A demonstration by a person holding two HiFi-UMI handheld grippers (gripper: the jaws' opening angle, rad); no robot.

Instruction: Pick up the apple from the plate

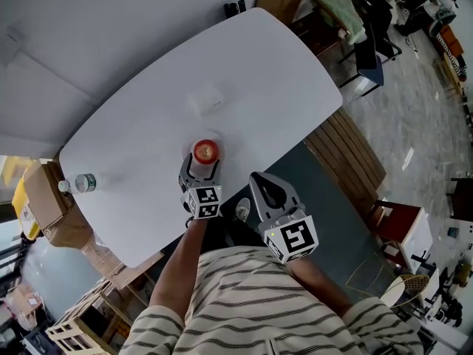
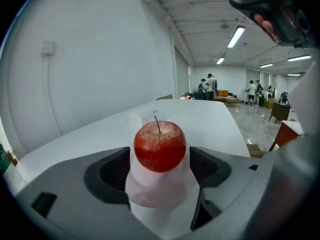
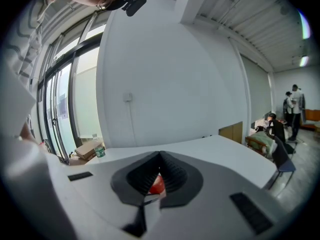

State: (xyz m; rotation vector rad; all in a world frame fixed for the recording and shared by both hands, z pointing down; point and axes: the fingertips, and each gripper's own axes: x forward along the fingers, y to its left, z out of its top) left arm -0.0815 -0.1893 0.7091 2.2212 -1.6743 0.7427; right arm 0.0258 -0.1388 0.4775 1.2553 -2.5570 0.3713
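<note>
The apple (image 1: 206, 151) is sitting upright, stem up, on a small white plate (image 2: 150, 196) near the tabletop's (image 1: 148, 117) near edge. The left gripper (image 1: 203, 165) is hovering just at 6 o'clock of it. In the left gripper view, the left gripper (image 2: 161, 166) is holding its jaws wide apart, one pad on each side of the apple (image 2: 160, 146), and neither pad looks to be touching it. That spread seems chosen so the jaws can clamp the fruit at its widest part, level with the plate's top.

The right gripper (image 1: 260, 180) is hanging at 4 o'clock of the apple, out past the tabletop's edge and well apart from the plate. Its jaws are pressed together with nothing between them. In the right gripper view a sliver of the apple (image 3: 156, 185) is showing through the gap below the right gripper's (image 3: 159, 159) tips. It looks parked there to leave the left side free.

Open room is lying toward 12 o'clock, where the tabletop is running on bare. A water bottle (image 1: 83, 183) is standing at 9 o'clock, by the far left edge, well clear. Straight up appears unobstructed for lifting.
</note>
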